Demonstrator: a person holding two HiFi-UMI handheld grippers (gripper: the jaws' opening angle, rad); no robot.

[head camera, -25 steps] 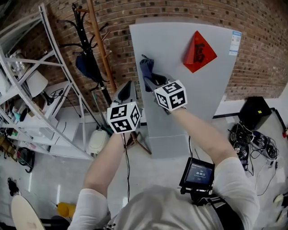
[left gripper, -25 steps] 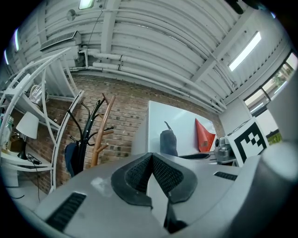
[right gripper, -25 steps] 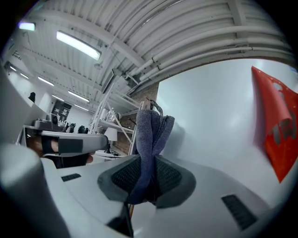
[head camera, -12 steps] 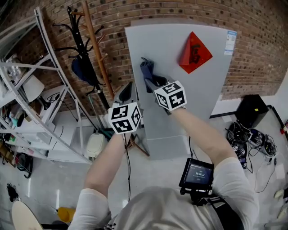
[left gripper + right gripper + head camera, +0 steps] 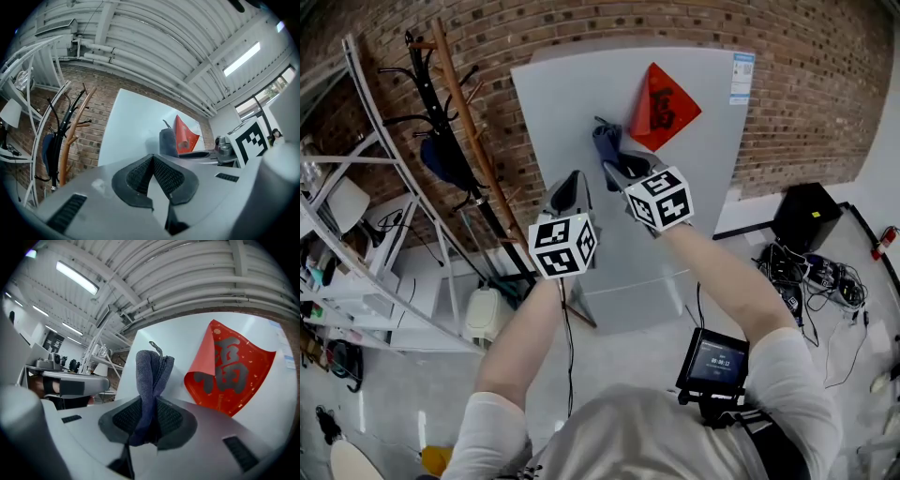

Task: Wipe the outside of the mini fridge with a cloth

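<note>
The mini fridge (image 5: 581,103) is a pale grey box against the brick wall, with a red diamond paper (image 5: 664,105) on its front. My right gripper (image 5: 617,171) is shut on a dark blue cloth (image 5: 606,142), which presses against the fridge front just left of the red paper. In the right gripper view the cloth (image 5: 152,373) stands folded up out of the shut jaws, with the fridge (image 5: 187,343) right behind it. My left gripper (image 5: 569,190) hangs lower left of the cloth, shut with nothing in it. The left gripper view has the cloth (image 5: 168,141) ahead on the fridge (image 5: 131,131).
A wooden coat stand (image 5: 464,141) with a dark bag leans against the brick wall left of the fridge. A white metal shelf rack (image 5: 366,244) stands further left. A black box (image 5: 806,216) and tangled cables (image 5: 806,277) lie on the floor at the right.
The view has swung right, so the fridge sits further left in the picture. The cloth now lies closer to the red paper. Both grippers stay shut.
</note>
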